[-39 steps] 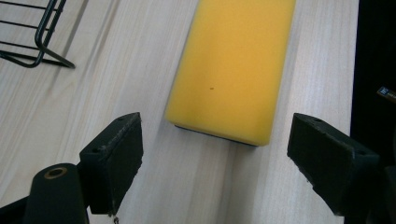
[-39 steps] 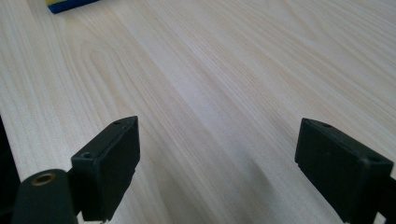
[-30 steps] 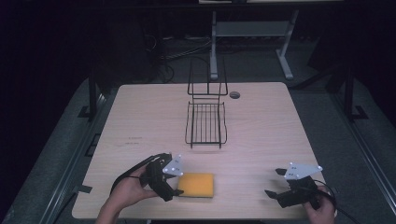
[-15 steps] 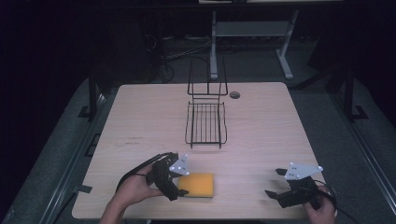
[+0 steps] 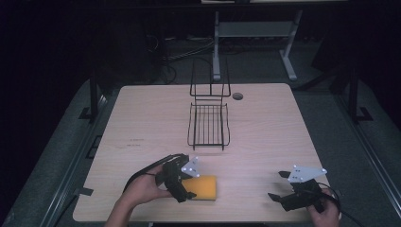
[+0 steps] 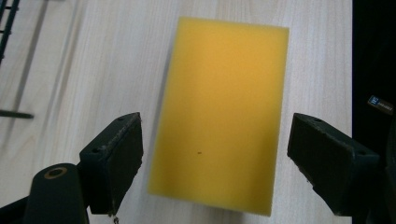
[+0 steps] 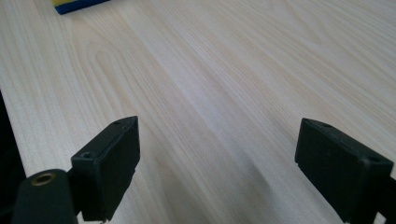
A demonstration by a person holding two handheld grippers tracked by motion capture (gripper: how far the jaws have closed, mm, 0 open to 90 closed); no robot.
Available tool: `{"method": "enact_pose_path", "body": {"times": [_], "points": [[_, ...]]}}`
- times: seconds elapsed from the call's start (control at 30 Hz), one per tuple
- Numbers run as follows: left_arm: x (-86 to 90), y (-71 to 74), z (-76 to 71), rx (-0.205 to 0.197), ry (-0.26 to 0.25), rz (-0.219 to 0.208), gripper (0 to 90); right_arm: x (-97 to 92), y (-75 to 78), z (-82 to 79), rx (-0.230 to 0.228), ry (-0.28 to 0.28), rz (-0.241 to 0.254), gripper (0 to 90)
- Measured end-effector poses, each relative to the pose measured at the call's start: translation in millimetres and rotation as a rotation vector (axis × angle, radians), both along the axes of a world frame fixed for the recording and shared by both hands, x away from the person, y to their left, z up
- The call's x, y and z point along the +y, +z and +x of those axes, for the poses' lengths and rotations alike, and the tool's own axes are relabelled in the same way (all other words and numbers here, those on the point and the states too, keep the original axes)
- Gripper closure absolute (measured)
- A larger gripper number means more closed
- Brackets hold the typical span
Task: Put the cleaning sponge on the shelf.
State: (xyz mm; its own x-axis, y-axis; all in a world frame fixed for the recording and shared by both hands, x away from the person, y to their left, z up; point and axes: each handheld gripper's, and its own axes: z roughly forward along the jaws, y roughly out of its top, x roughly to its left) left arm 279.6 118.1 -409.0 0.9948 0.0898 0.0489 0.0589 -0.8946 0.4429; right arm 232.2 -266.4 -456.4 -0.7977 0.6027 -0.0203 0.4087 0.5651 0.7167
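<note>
Now, the pale rectangular wooden table (image 5: 142, 123) is seen from above, its grain running lengthwise. A black wire rack with an upright back (image 5: 208, 124) is set around the middle of the table, closer to the far edge. A flat yellow rectangular sponge (image 5: 204, 187) is laid near the front edge, left of its middle. The left gripper (image 5: 187, 188) is held right at the sponge's left end, tilted down over it. In the left gripper view the sponge (image 6: 222, 116) is framed between the two black jaws, which are spread wide, one on each long side, with neither touching it. The right gripper (image 5: 278, 186) is held low near the front right corner, well apart from the sponge. Its jaws are spread wide over bare wood, with nothing between them. In the right gripper view the sponge's (image 7: 77, 4) darker blue underside is glimpsed far off.
</note>
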Motion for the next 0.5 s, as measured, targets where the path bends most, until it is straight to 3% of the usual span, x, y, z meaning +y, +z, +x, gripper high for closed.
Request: {"method": "enact_pose_path", "body": {"times": [0.5], "points": [[-11.4,-7.3,3.0,0.013,-0.019,0.026,17.6,0.0,0.3,-0.5,-0.001,0.002,-0.001,13.7]]}}
